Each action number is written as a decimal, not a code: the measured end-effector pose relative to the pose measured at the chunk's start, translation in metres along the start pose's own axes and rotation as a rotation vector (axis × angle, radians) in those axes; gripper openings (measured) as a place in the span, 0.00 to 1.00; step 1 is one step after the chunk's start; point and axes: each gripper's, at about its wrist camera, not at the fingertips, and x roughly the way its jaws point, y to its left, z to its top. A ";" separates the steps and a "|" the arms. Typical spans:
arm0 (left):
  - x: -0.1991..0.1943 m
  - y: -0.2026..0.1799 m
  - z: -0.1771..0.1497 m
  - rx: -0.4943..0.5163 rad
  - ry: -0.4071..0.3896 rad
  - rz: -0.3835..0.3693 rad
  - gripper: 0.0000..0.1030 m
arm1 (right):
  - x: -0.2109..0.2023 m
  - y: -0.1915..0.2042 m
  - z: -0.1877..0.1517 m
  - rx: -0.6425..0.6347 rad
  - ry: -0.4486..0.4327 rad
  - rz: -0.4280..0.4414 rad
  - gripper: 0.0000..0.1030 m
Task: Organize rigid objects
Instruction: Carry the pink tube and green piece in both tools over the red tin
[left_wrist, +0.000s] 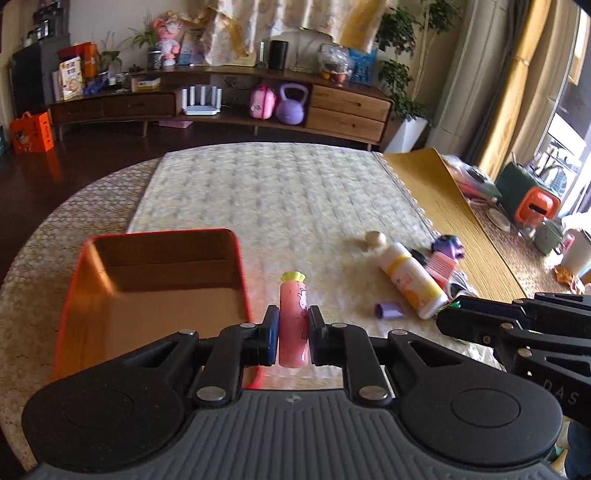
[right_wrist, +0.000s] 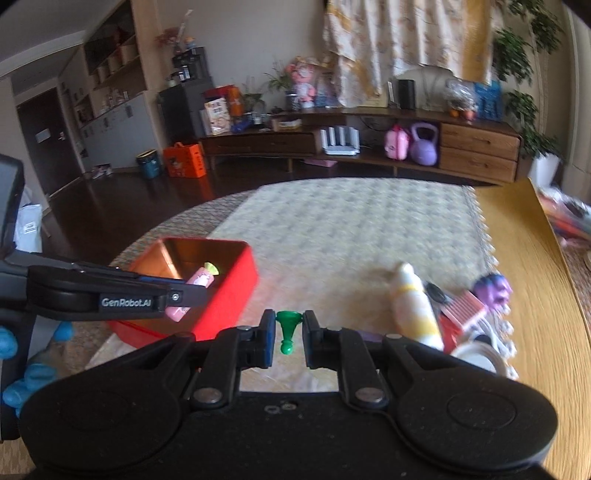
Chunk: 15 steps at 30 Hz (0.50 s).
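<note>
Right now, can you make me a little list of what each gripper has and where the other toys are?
left gripper: shut on pink bottle, held just right of the red box
right gripper: shut on green pawn, above the cloth
red box: open, looks empty
white bottle: lying on its side, on the cloth to the right
purple cap: lying beside the white bottle
purple toy: in the pile behind the white bottle
table: bare wood to the right of the cloth
</note>
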 end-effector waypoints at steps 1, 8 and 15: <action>-0.002 0.008 0.003 -0.012 -0.001 0.006 0.15 | 0.003 0.007 0.004 -0.015 -0.002 0.009 0.14; -0.010 0.061 0.012 -0.052 -0.005 0.058 0.15 | 0.030 0.047 0.024 -0.088 0.006 0.070 0.14; 0.003 0.104 0.013 -0.039 0.018 0.125 0.15 | 0.073 0.087 0.027 -0.187 0.047 0.075 0.14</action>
